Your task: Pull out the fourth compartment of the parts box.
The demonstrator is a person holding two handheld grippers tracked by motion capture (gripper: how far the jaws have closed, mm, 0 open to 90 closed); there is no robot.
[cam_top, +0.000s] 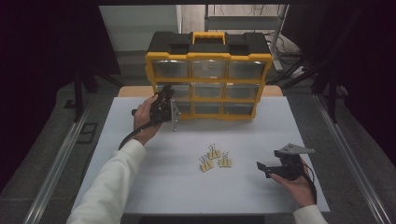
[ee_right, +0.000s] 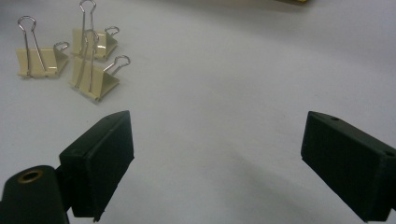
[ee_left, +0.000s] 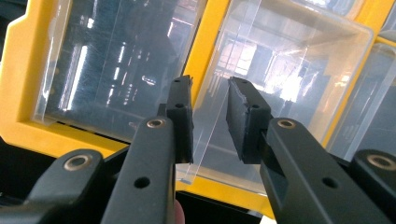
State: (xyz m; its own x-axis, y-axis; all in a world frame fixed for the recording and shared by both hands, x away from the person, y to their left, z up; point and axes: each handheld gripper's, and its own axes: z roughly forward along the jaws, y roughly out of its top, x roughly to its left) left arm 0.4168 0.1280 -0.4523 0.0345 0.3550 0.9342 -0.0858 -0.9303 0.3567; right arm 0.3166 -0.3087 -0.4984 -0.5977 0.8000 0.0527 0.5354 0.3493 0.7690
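White table [cam_top: 154, 186]: yellow drawer organizer [cam_top: 208, 79] standing at far edge; three binder clips [cam_top: 215, 158] clustered near middle.

A recording bay in a lab or workshop, set up for handling trials

A white bench [cam_top: 196, 186] stands between metal rails [cam_top: 56, 158] on a grey floor, walled left and right by black curtains [cam_top: 42, 56] that shut out the room. At the far edge sits a yellow-and-black parts organiser [cam_top: 208, 74] with clear drawers, workshop storage rather than household ware. Behind it, a metal-framed rack [cam_top: 280, 28] and loose cables [cam_top: 289, 60] trail across the floor. A person in white sleeves [cam_top: 112, 182] works at the near side with cabled handheld rigs, under dim, even light.
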